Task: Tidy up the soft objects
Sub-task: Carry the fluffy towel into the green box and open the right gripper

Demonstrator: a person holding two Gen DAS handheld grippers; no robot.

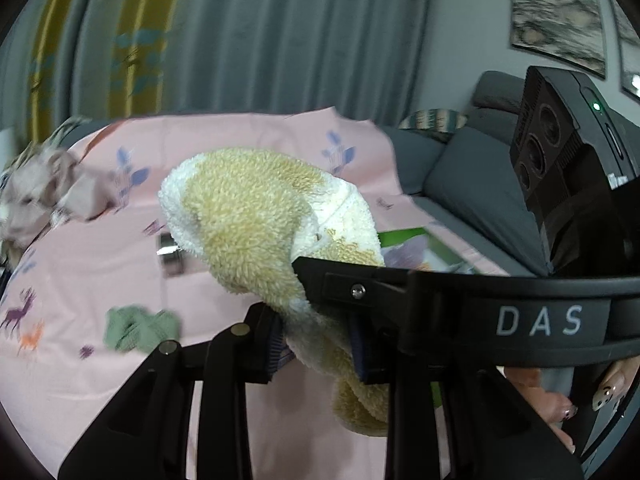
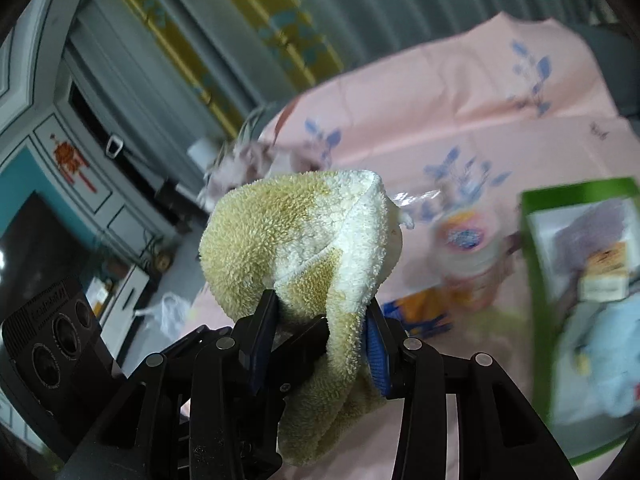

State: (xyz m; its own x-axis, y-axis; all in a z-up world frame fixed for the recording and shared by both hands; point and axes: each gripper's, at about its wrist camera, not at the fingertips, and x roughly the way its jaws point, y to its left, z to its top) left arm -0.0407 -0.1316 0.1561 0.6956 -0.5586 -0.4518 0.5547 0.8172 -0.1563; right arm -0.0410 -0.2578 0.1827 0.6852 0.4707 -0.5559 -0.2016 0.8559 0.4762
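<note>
Both the left hand-held gripper (image 1: 316,340) and the right hand-held gripper (image 2: 320,344) clamp one fluffy towel (image 1: 248,216), held above the pink sheet (image 1: 80,264). Pulling apart could make a thin pinch slip.

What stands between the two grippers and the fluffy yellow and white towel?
Nothing visible does. The left gripper and the right gripper are each shut on the fluffy towel, which is lifted above the pink sheet.
</note>
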